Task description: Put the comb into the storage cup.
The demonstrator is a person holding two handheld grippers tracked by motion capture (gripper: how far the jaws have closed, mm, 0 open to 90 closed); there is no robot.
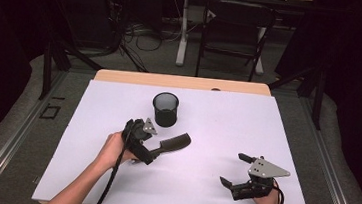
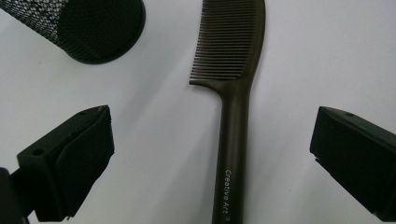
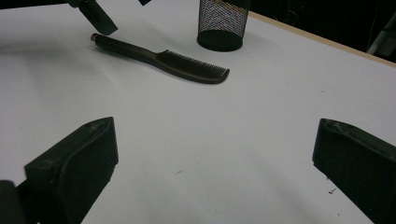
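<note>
High view: left gripper (image 1: 150, 152) covers the comb (image 1: 175, 142) handle, jaws wide, nothing held; mesh cup (image 1: 165, 109) at 12 o'clock; right gripper (image 1: 235, 170) wide, empty.

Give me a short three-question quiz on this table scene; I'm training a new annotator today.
1. True or false: the comb lies flat on the table.
2. What stands beyond the comb: A) mesh cup, B) bottle, C) bowl?
3. Is the left gripper shut on the comb's handle?

Key: 1 true. 2 A. 3 No; its jaws stand open on either side of the handle, clear of it.
</note>
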